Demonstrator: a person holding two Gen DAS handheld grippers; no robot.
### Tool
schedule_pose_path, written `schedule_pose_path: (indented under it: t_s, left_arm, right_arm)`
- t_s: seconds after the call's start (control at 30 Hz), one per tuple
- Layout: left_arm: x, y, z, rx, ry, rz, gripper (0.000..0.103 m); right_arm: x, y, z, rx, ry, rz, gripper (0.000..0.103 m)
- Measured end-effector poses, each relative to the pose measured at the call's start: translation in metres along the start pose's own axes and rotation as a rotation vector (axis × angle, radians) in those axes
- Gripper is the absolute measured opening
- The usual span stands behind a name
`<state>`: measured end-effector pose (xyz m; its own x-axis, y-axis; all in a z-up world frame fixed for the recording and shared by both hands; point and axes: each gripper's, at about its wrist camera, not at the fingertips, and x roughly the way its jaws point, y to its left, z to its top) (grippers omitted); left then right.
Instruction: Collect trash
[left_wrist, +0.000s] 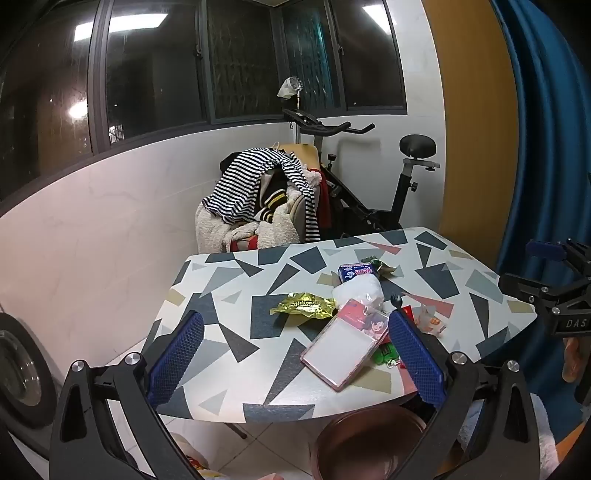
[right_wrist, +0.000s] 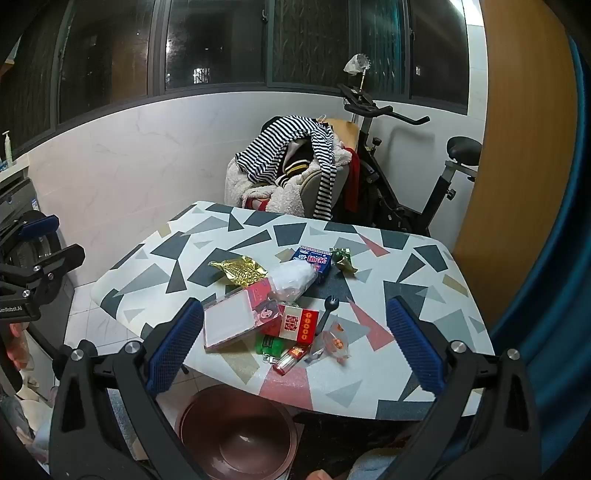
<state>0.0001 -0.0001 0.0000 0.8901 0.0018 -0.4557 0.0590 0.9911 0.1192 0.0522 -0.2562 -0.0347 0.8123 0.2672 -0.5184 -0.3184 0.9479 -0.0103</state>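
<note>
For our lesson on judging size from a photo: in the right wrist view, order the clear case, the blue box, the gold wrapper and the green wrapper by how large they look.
1. Clear case, though it lies nearest the camera.
2. Gold wrapper and blue box: too alike to rank.
3. Green wrapper.

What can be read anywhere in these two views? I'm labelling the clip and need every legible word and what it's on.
"DAS": white letters on the right gripper body, cut off at the frame edge.
"...enRobot.AI": white letters on the left gripper body, start cut off.
Blue box: red and white print, too blurred to read.
Red and white packet: gold characters, not legible.
Gold wrapper: embossed print, unreadable.
</note>
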Motion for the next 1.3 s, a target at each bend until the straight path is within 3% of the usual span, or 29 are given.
schedule_pose_path:
  t_s: [1.3]
  left_arm:
    - [-0.0004,-0.0004,0.0000,0.006,-0.006,0.003,0.098]
  right_arm:
    - [-0.0020,-0.0031,-0.0001,-0.004,0.001,-0.004,0.097]
